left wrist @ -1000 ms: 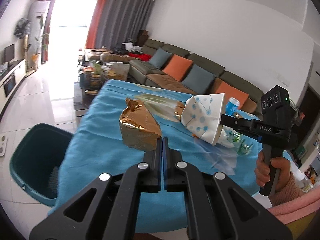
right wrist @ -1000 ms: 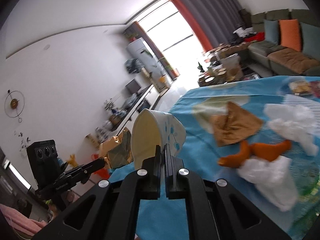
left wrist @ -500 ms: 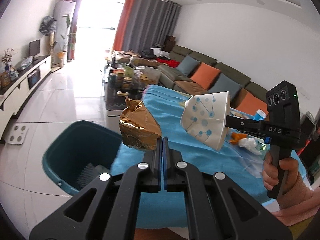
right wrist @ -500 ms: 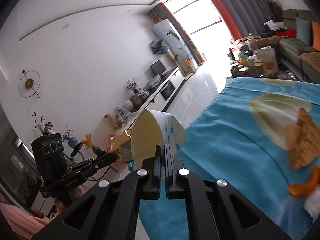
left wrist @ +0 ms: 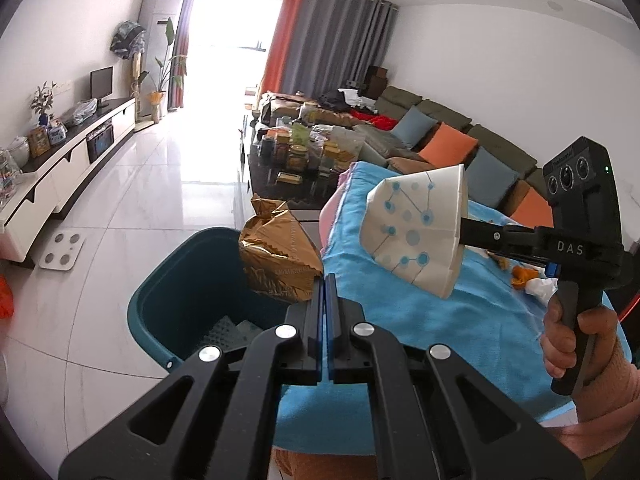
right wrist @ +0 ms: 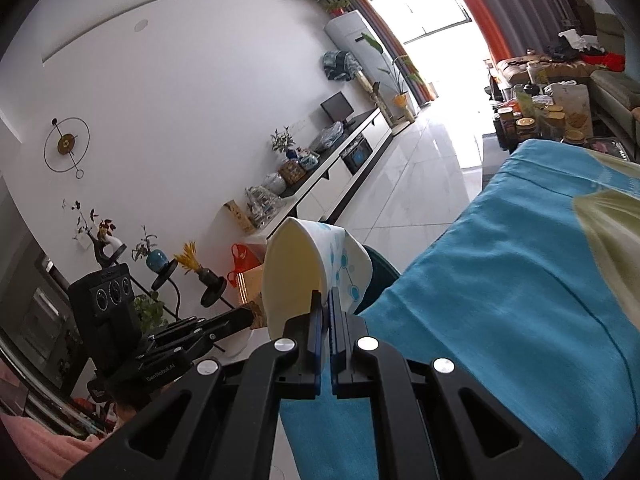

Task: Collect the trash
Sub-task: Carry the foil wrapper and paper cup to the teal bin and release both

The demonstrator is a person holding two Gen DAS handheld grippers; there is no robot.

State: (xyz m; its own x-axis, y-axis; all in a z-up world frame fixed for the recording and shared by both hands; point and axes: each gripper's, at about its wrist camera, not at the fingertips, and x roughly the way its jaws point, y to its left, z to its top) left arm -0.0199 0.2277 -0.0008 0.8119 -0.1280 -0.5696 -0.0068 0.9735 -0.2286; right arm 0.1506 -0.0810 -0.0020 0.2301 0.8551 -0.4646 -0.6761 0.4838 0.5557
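i have swung both loads off the desk (left wrist: pixel 420 312) toward the teal bin (left wrist: pixel 192 288) over the last second; a moment ago the desk filled the space ahead of both tongs, now the bin mouth sits just below and beyond the left tongs (left wrist: pixel 323 280). left tongs: clamped on the edge of the crumpled gold wrapper (left wrist: pixel 276 256), which hangs over the bin's near rim. right tongs (right wrist: pixel 325 300): clamped on the rim of the flattened paper cup (right wrist: pixel 296 276), held to the right of the wrapper, over the desk edge rather than the bin. judgement: carry nearly complete; wrapper looks ready for release, cup needs more travel. orange peel (left wrist: pixel 524 274) remains behind on the desk.
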